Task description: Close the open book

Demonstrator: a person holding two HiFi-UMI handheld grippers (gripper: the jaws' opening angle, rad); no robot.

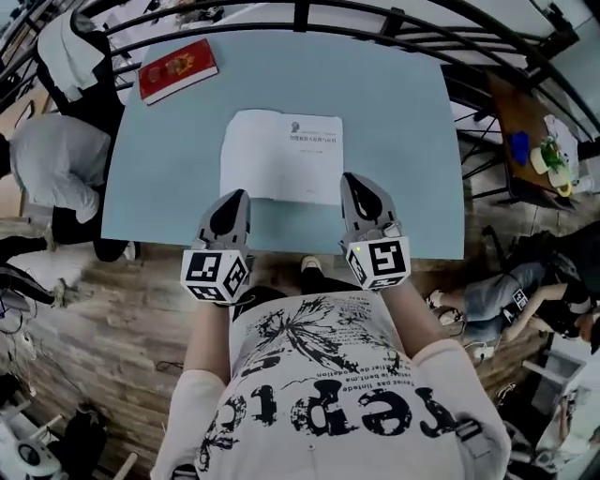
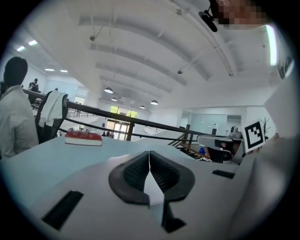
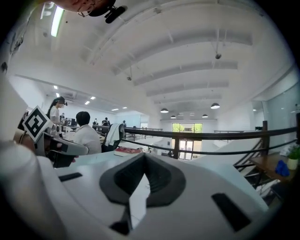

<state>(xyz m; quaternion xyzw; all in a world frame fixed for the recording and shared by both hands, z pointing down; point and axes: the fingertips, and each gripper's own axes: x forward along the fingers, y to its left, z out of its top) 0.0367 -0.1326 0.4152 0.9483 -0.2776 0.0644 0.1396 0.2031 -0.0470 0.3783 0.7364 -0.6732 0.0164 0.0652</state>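
Note:
A white book (image 1: 281,156) lies flat in the middle of the light blue table (image 1: 403,141), a white printed face up, with no raised page showing. My left gripper (image 1: 234,197) is at the book's near left corner, its jaws shut and empty. My right gripper (image 1: 354,180) rests over the book's near right corner, its jaws shut and empty too. In the left gripper view the pads (image 2: 140,171) meet along a thin line, pointing across the table. The right gripper view shows its pads (image 3: 157,176) closed together as well.
A red book (image 1: 178,68) (image 2: 83,137) (image 3: 127,151) lies at the table's far left corner. A black railing (image 1: 300,17) curves behind the table. A seated person (image 1: 52,173) is left of the table. A small side table with a plant (image 1: 548,155) stands to the right.

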